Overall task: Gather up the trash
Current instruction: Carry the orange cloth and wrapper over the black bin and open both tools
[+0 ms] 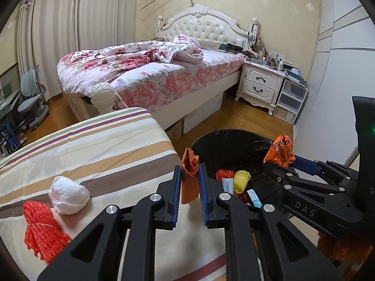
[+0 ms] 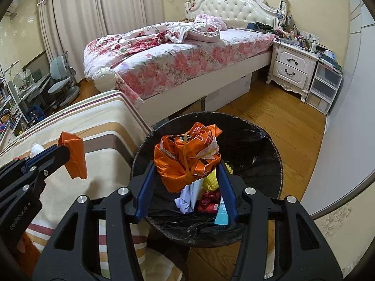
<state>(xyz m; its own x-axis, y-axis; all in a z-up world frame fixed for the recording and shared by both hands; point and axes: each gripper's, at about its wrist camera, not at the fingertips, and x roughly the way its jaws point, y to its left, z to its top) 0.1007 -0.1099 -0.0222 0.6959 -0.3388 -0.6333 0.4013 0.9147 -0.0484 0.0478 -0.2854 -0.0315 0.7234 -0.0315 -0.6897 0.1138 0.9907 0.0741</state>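
Left claw [image 1: 189, 182] pinching orange scrap [image 1: 189, 175]: thin, limp, light; mid-fold hold suits. Right claw [image 2: 187, 175] clamping wrapper wad [image 2: 187, 157] over bin [image 2: 269, 149]: crinkly, slippery, weightless.

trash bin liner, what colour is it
Black: the thin plastic liner covers the round trash bin's inside and rim. The right wrist view shows it best.

Floral-quilted bed [image 1: 150, 75] – white nightstand [image 1: 260, 85] beside it, desk chair [image 1: 30, 98] opposite.

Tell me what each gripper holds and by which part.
The left gripper pinches an orange scrap across its middle. The right gripper clamps a crumpled orange bag by its lower sides, over the bin.
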